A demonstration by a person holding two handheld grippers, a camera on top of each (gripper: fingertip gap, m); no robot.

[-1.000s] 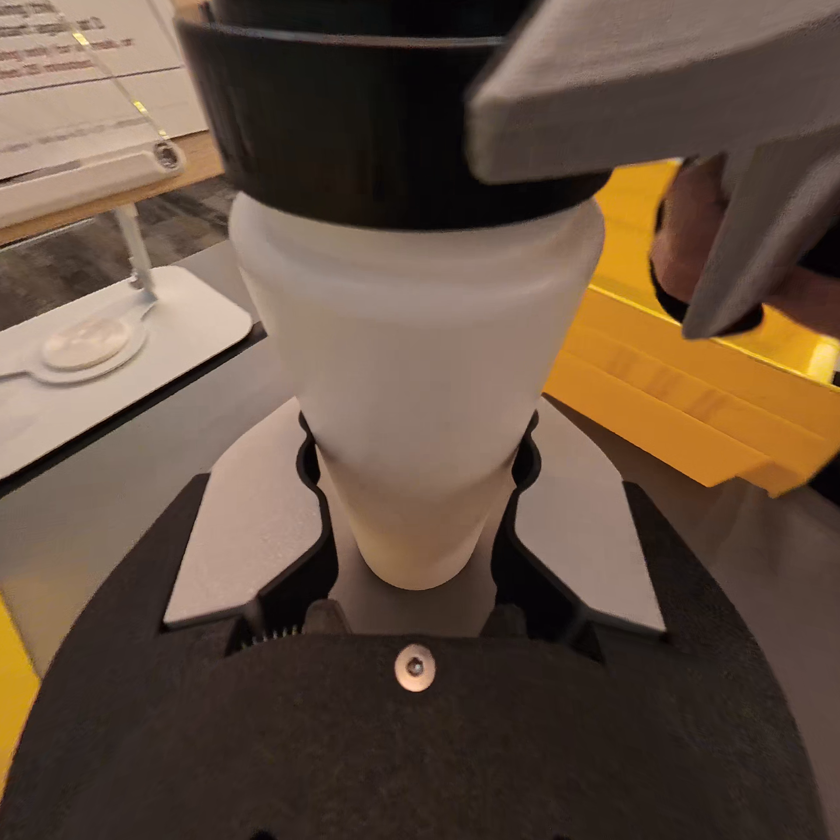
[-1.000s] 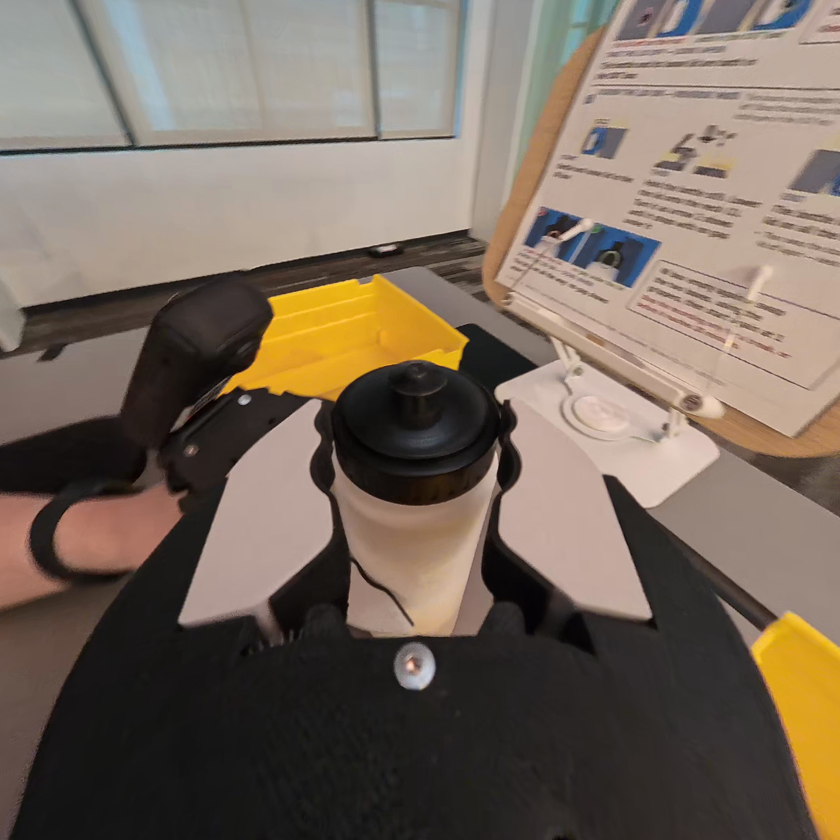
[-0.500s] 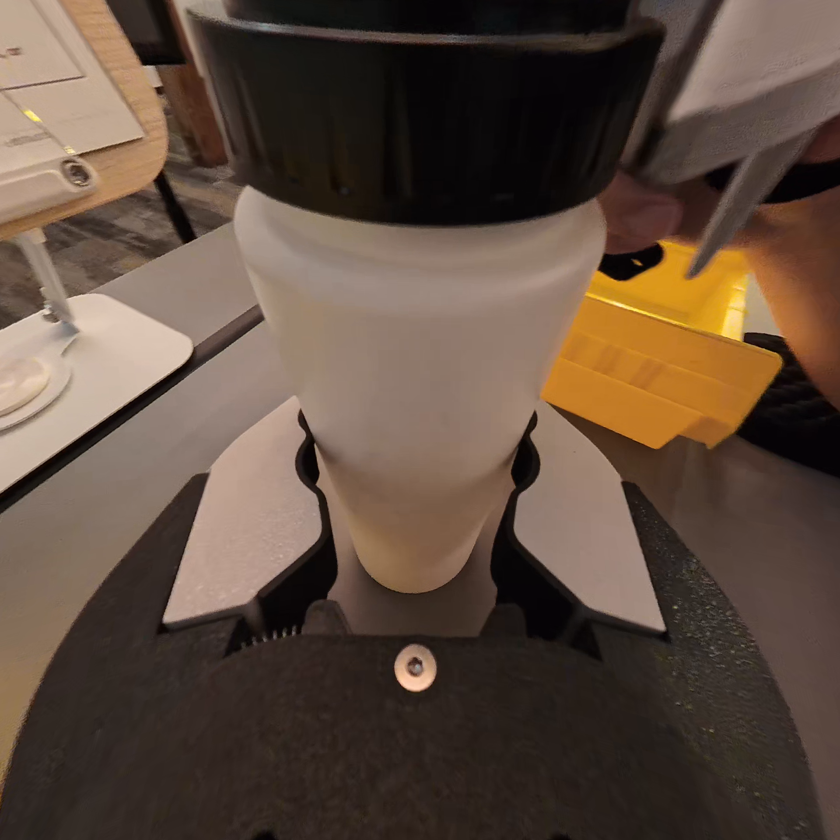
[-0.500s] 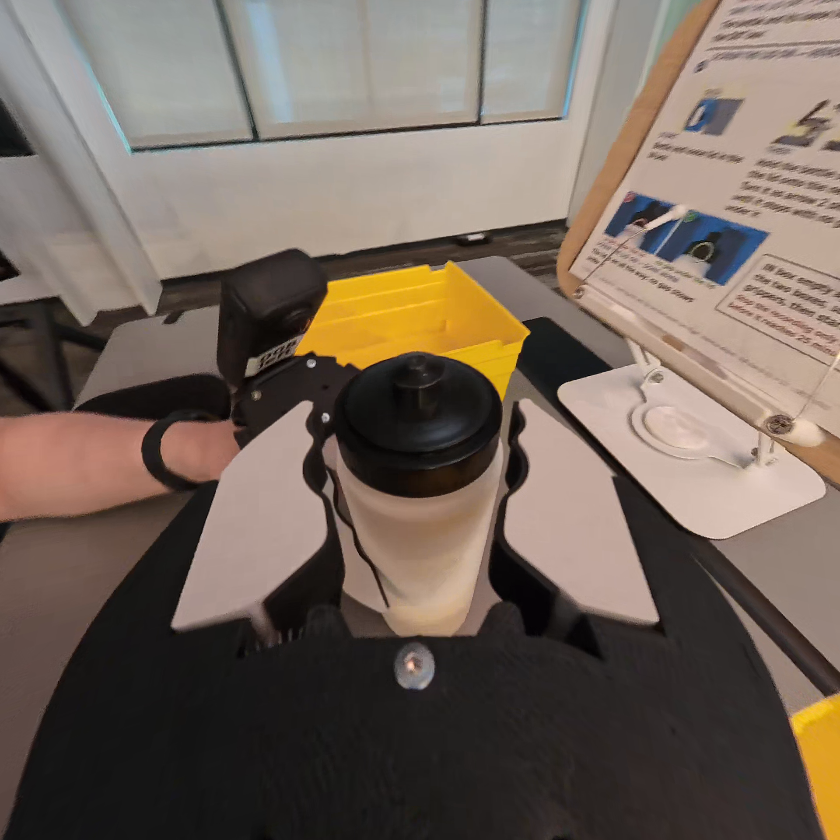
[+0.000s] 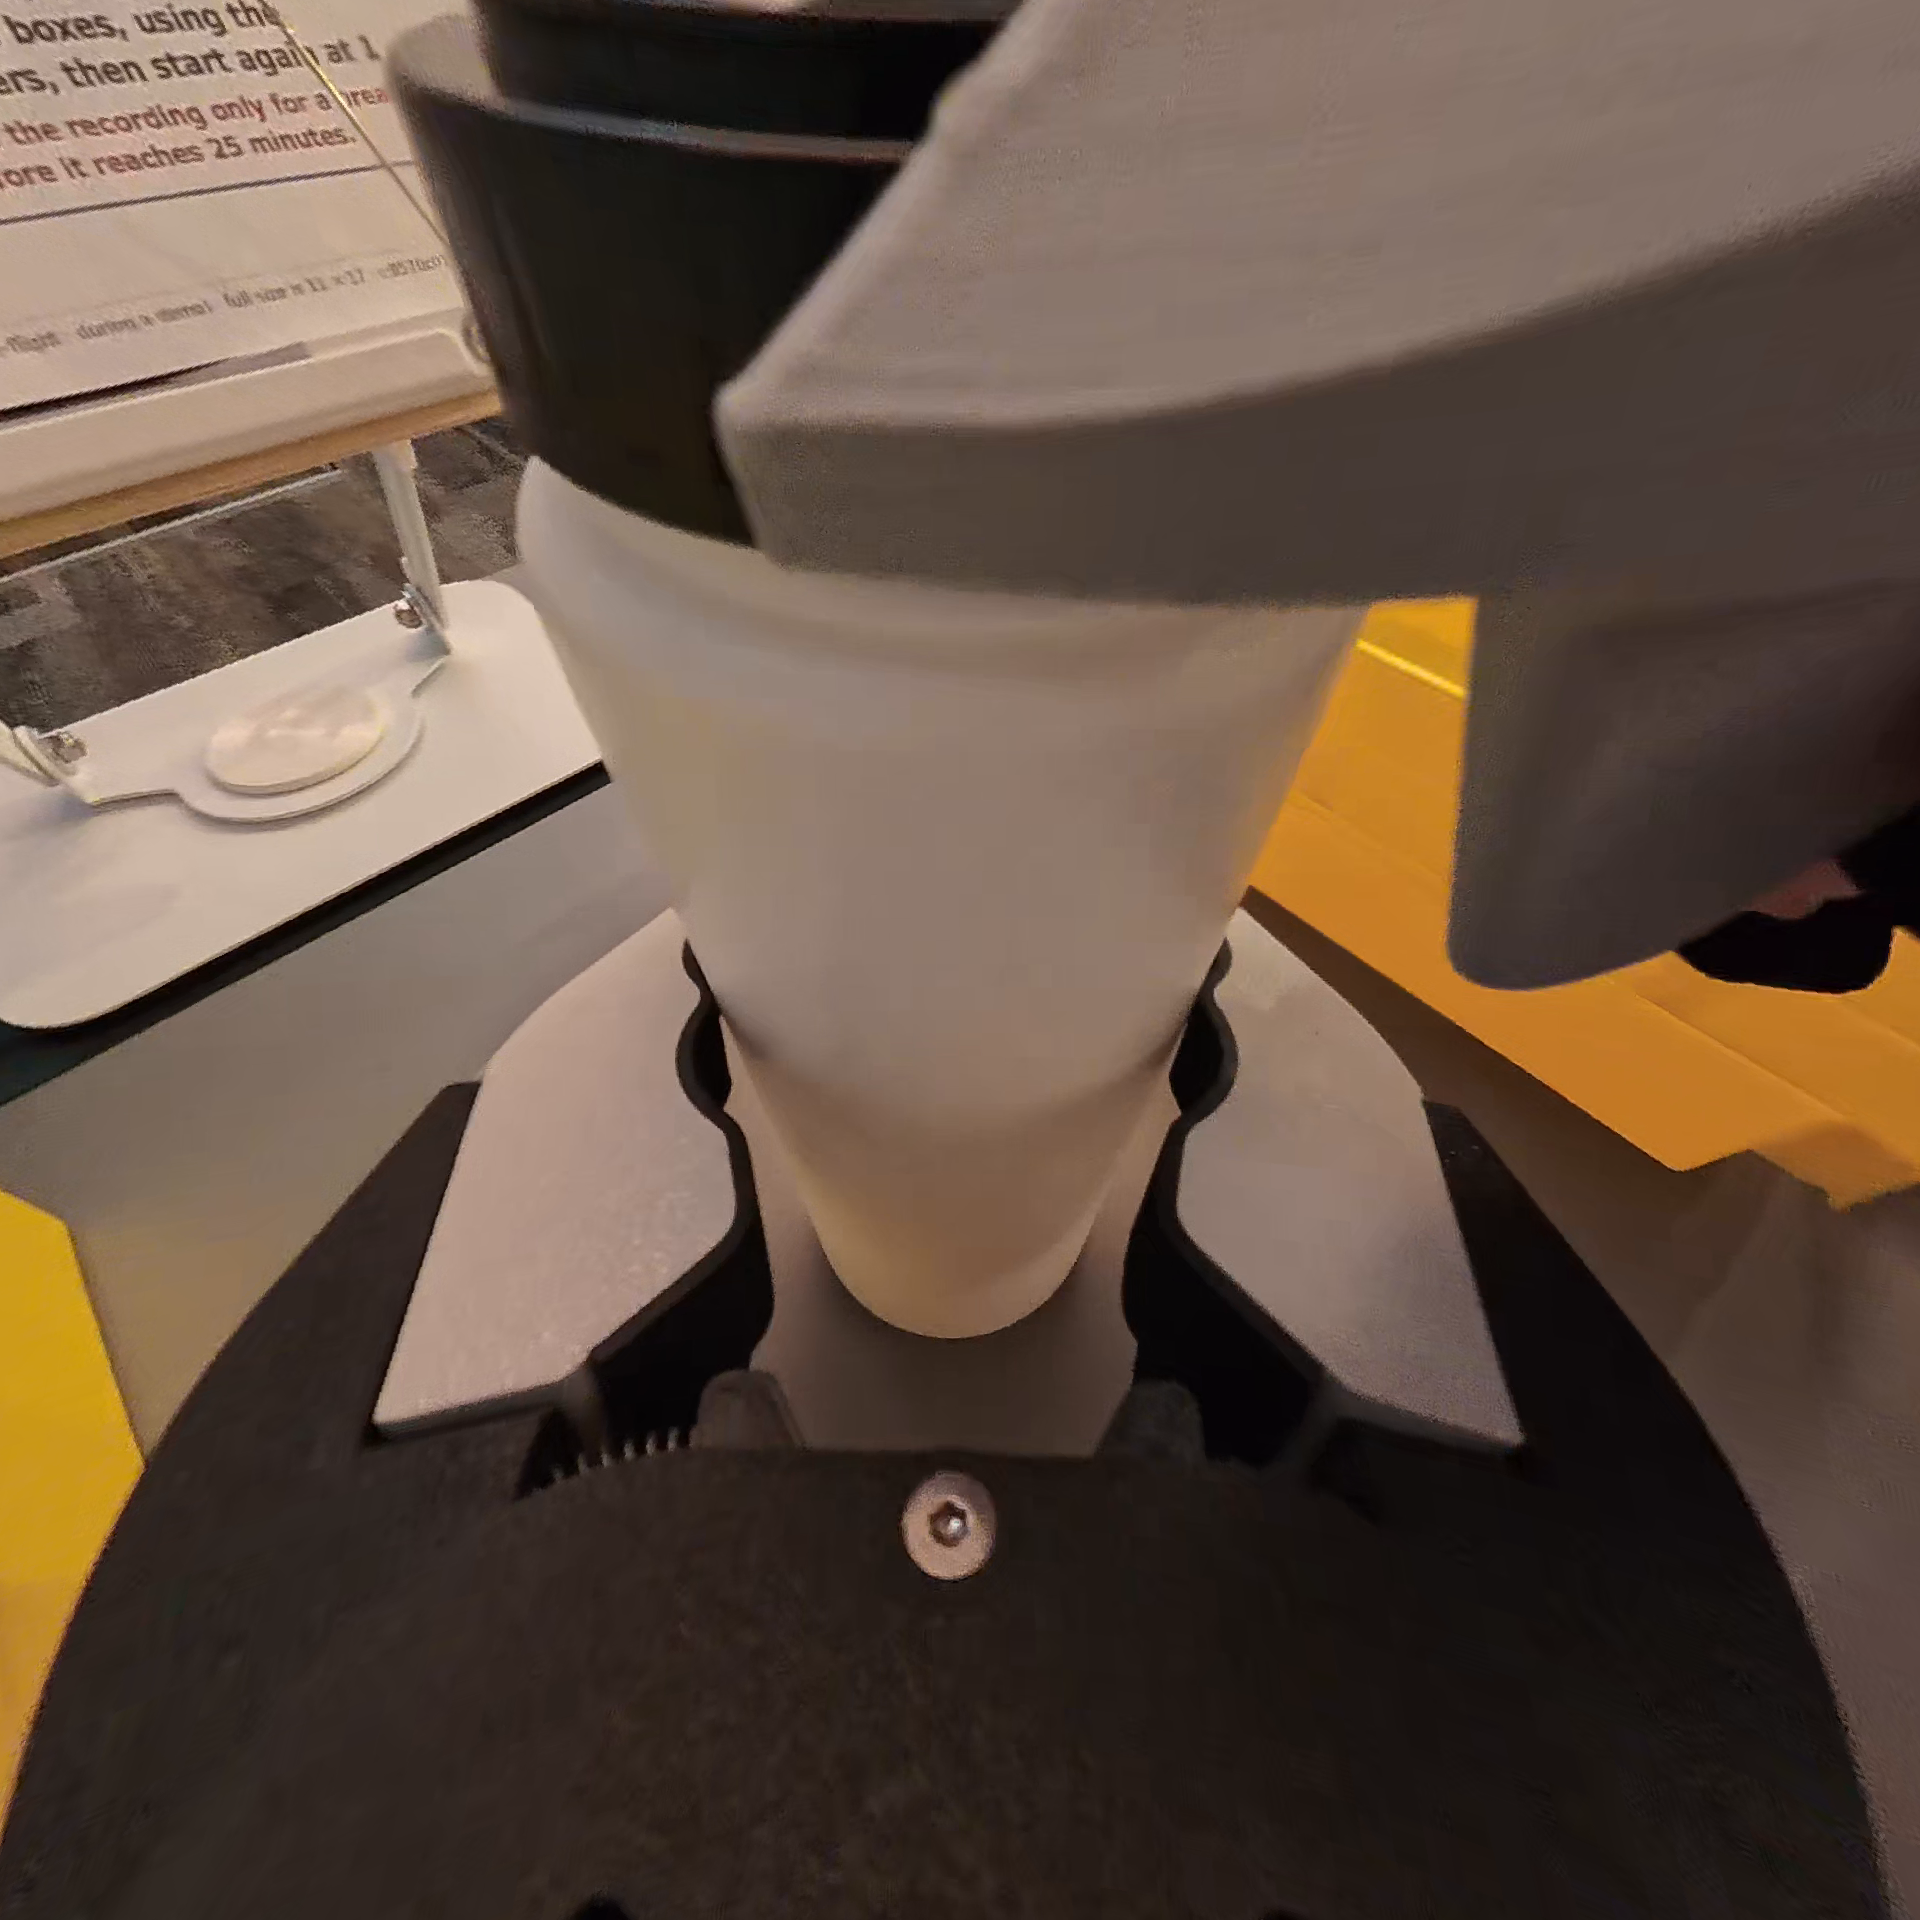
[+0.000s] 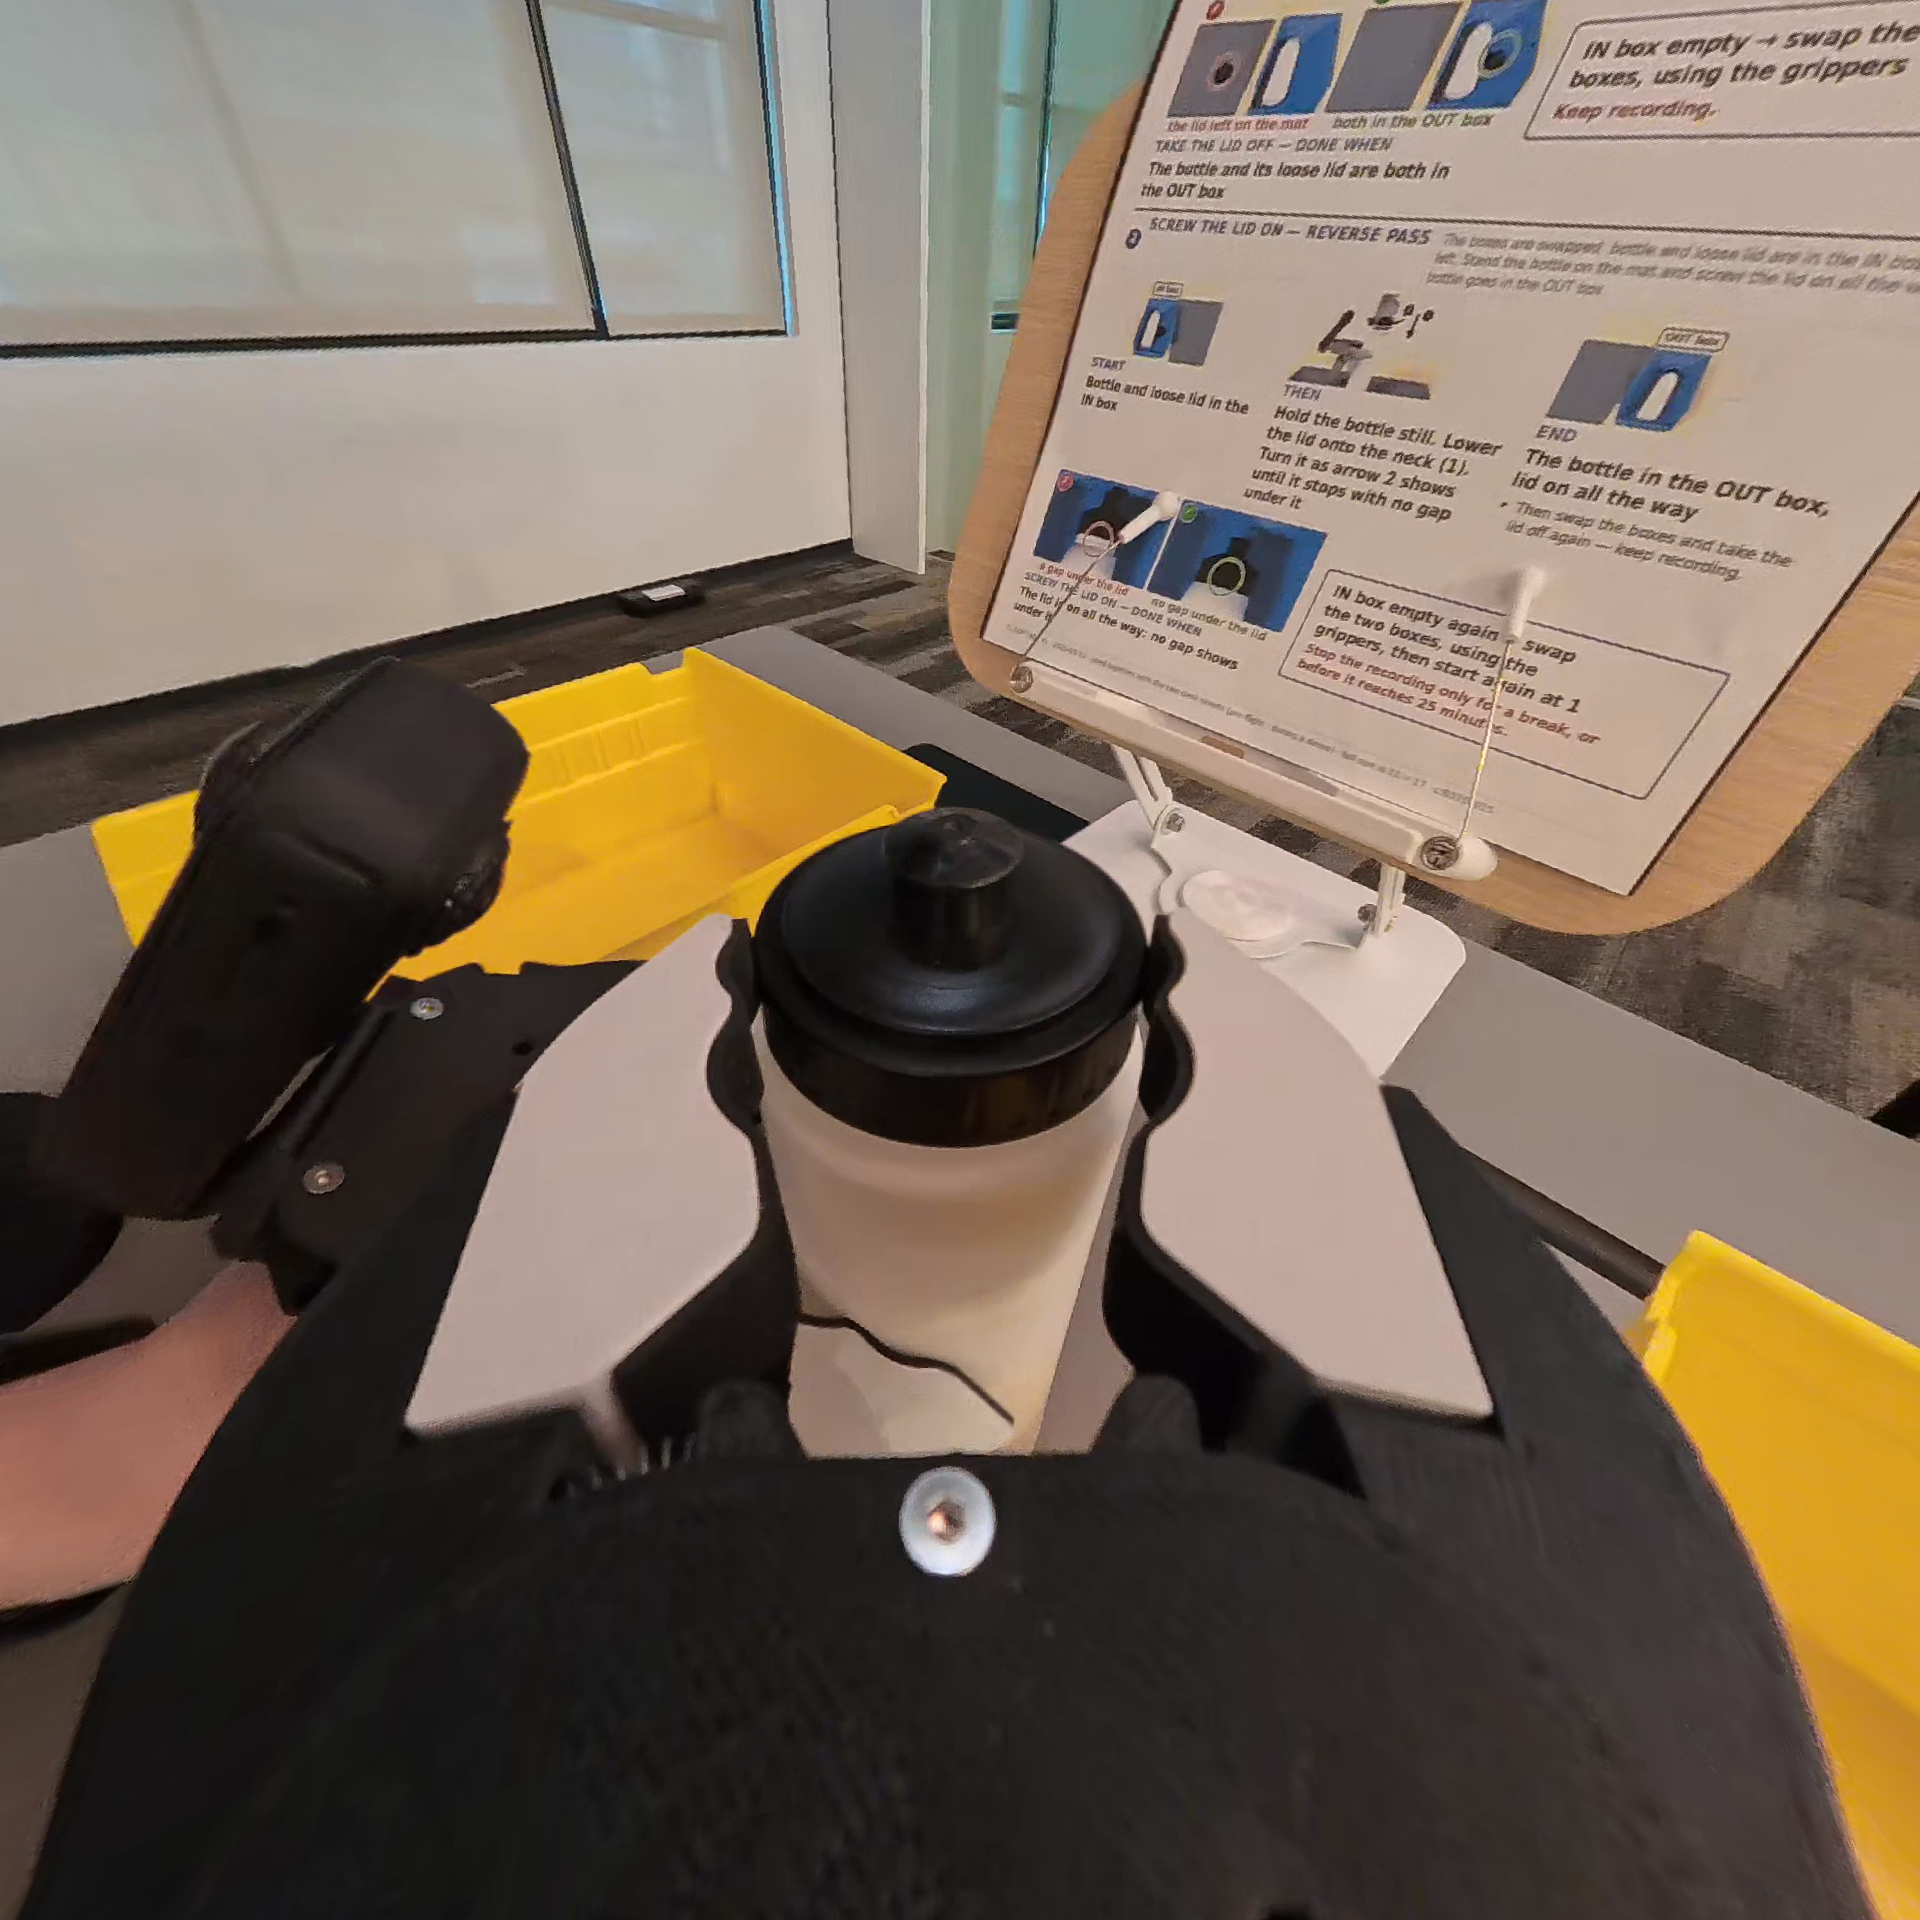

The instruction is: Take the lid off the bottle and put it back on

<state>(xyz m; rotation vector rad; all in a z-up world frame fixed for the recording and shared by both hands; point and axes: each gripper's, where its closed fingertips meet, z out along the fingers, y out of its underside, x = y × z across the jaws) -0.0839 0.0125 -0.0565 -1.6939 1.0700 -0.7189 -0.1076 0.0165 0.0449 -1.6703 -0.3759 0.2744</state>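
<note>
left gripper [image 5: 956,1049]: clamped on lower body of white bottle [image 5: 935,883], upright on grey table [image 5: 260,1091]. right gripper [image 6: 945,997]: pinching black lid [image 6: 940,997], seated on bottle top. beyond: yellow bin [image 6: 665,800], white stand [image 6: 1340,966], instruction board [image 6: 1455,436].

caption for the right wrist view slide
Right gripper clamps the black lid on the white bottle, yellow bin behind.
</note>
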